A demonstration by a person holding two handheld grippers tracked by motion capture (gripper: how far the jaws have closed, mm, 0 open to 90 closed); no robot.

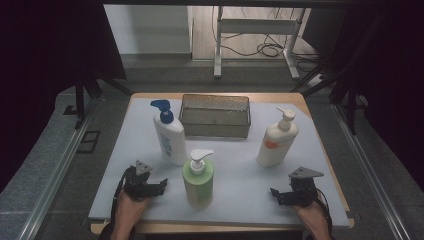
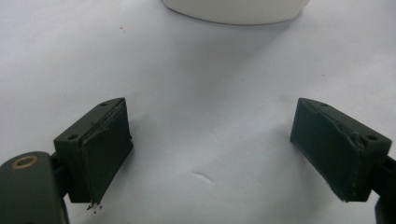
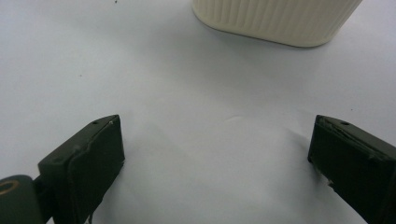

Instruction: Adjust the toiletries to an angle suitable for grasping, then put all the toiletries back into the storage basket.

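Both claws (image 2: 210, 149) (image 3: 215, 158) gape wide, holding nothing.

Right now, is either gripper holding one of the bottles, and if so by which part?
Nothing is held. The left gripper and the right gripper both rest open near the table's front edge, jaws wide apart over bare mat, clear of all three pump bottles.

i get just the base of the white bottle (image 2: 236, 10) and the ribbed cream bottle (image 3: 275, 21), both cut off at the top edge; their labels (image 1: 168, 142) are too small to read.
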